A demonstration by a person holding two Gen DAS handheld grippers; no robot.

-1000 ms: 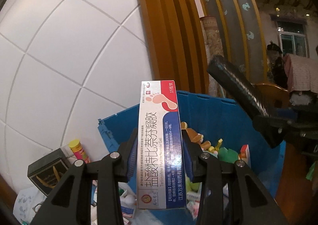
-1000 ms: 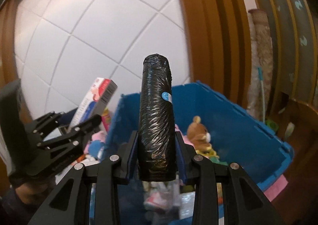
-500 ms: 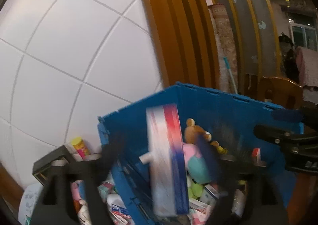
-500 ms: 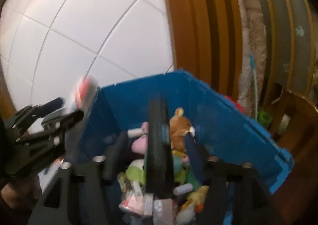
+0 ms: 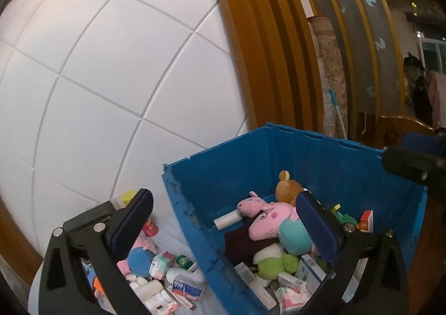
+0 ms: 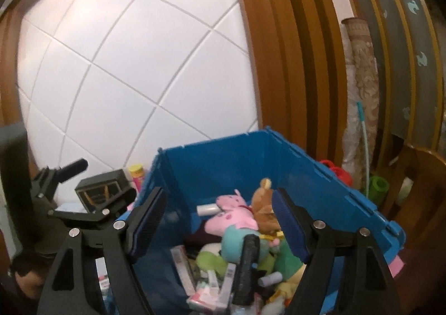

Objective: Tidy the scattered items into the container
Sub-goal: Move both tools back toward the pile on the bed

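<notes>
A blue plastic crate (image 5: pixel 329 159) (image 6: pixel 220 164) stands against the white tiled wall, filled with plush toys, boxes and tubes. My left gripper (image 5: pixel 223 234) is open and empty, straddling the crate's left wall. My right gripper (image 6: pixel 218 226) is open above the crate. A black wrapped roll (image 6: pixel 246 270) lies among the items in the crate below it. Pink pig plush toys (image 5: pixel 267 217) (image 6: pixel 231 217) and a brown bear (image 5: pixel 287 189) lie in the crate. Scattered boxes and bottles (image 5: pixel 167 278) lie left of the crate.
A black box (image 6: pixel 103 192) and a yellow-capped tube (image 6: pixel 136 173) stand left of the crate by the wall. Wooden slats (image 5: pixel 267 50), a rolled rug (image 6: pixel 359 92) and a chair (image 6: pixel 418 189) are to the right. The other gripper (image 6: pixel 55 189) shows at left.
Both grippers opened. The medicine box left my left gripper and the black roll left my right gripper, both dropping into the crate. Both views tilted down toward the crate.
</notes>
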